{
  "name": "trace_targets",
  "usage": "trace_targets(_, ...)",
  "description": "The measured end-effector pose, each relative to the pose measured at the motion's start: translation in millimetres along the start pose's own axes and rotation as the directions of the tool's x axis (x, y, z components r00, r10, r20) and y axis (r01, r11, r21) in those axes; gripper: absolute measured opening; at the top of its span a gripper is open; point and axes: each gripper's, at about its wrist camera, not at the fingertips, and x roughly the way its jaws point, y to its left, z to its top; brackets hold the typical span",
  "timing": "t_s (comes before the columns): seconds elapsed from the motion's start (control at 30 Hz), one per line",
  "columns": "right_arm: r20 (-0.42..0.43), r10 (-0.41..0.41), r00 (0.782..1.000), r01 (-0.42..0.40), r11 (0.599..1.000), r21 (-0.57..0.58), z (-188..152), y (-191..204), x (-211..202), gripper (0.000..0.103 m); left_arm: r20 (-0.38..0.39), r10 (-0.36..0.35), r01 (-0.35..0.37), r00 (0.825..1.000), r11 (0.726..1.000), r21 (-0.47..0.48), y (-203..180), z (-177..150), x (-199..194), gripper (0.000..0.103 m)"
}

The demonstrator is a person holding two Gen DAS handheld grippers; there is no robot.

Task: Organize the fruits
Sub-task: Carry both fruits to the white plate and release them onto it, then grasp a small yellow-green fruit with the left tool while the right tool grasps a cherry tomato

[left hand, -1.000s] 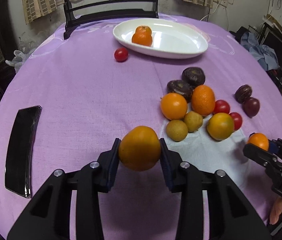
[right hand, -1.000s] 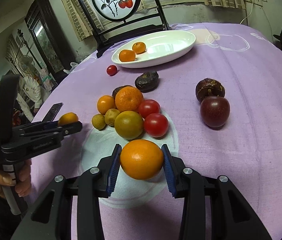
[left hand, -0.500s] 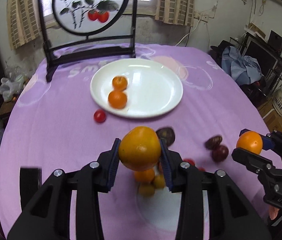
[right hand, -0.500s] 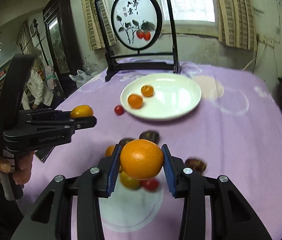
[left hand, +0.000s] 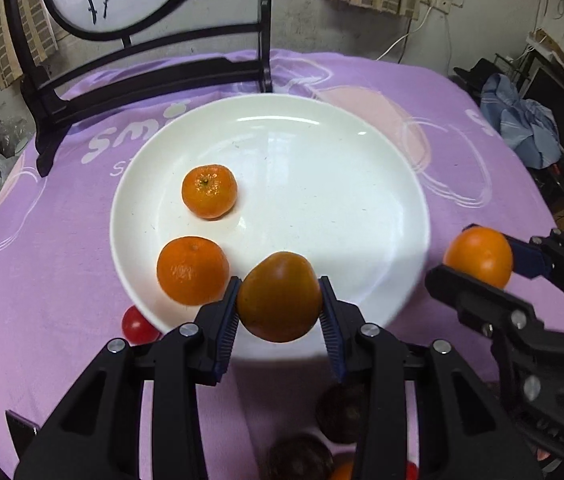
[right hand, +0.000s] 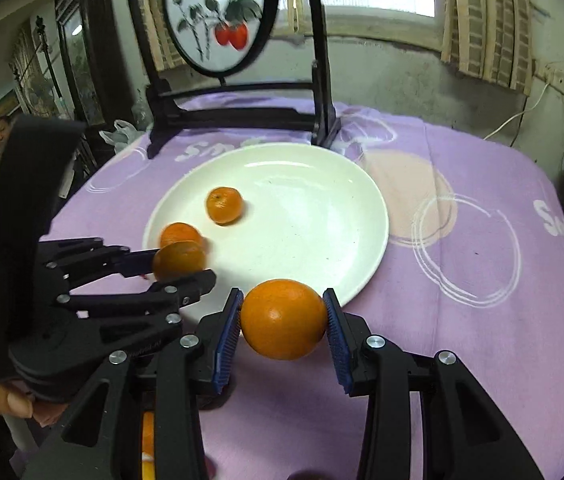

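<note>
Your left tongs (left hand: 279, 307) are clamped on a dull orange fruit (left hand: 278, 296), both pads pressed to its sides, held above the near edge of the white plate (left hand: 322, 184). Your right tongs (right hand: 282, 330) grip a bright orange (right hand: 283, 319) the same way, just short of the plate's near rim and over the purple cloth (right hand: 482, 320).

On the plate, two tangerines sit in the left half: one (left hand: 193, 270) close to the near-left rim, right beside your left fruit, the other (left hand: 209, 191) further in. The plate's middle and whole right half are bare white, so that is your open room.

A red tomato (left hand: 138, 325) lies on the cloth against the plate's near-left rim. Two dark fruits (left hand: 342, 412) lie on the near side of the plate, under your left tongs. A black framed screen stand (right hand: 242, 108) rises just past the plate's far rim
</note>
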Motion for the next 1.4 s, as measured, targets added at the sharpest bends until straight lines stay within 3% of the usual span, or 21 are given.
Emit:
trace_targets(0.13, -0.056, 0.085, 0.995, -0.078, 0.991, 0.107, 12, -22, 34, 0.042, -0.018, 0.034, -0.034, 0.999, 0.999, 0.011, 2, 5, 21, 0.037)
trace_targets(0.2, -0.080, 0.088, 0.993, -0.077, 0.988, 0.130, 15, -23, 45, 0.042, -0.031, 0.036, -0.036, 0.999, 0.999, 0.004, 3, 6, 26, 0.038)
trace_targets(0.27, -0.080, 0.079, 0.994, -0.066, 0.987, 0.148, 17, -23, 48, 0.056, -0.021, 0.029, -0.029, 0.999, 1.000, 0.005, 2, 6, 24, 0.043)
trace_targets(0.4, -0.026, 0.078, 0.997, -0.073, 0.987, 0.144, 14, -22, 31, 0.057, 0.016, 0.042, -0.042, 0.999, 0.999, 0.005, 3, 5, 7, 0.047)
trace_targets(0.47, -0.016, 0.081, 0.997, -0.078, 0.986, 0.149, 9, -23, 18, 0.057, 0.039, 0.041, -0.040, 0.998, 0.999, -0.015, 7, 2, -7, 0.062)
trace_targets(0.63, -0.005, 0.066, 0.998, -0.065, 0.988, 0.143, -11, -23, -11, 0.057, 0.089, 0.090, -0.088, 0.992, 0.996, -0.017, 12, -12, -38, 0.071)
trace_targets(0.93, 0.011, 0.013, 1.000, -0.013, 0.995, 0.096, -67, -13, -60, 0.059, 0.094, 0.114, -0.112, 0.989, 0.993, -0.036, 27, -69, -76, 0.076)
trace_targets(1.03, 0.016, -0.002, 1.000, 0.001, 0.997, 0.081, -91, -5, -73, 0.066, 0.099, 0.111, -0.107, 0.989, 0.993, -0.039, 31, -93, -87, 0.079)
trace_targets(1.13, 0.009, -0.012, 1.000, 0.012, 0.998, 0.057, -117, 5, -83, 0.066, 0.104, 0.109, -0.105, 0.989, 0.993, -0.044, 34, -119, -97, 0.079)
trace_targets(1.4, -0.004, 0.008, 1.000, -0.008, 0.998, 0.064, -169, 29, -96, 0.066, 0.107, 0.084, -0.079, 0.991, 0.995, -0.054, 32, -187, -116, 0.082)
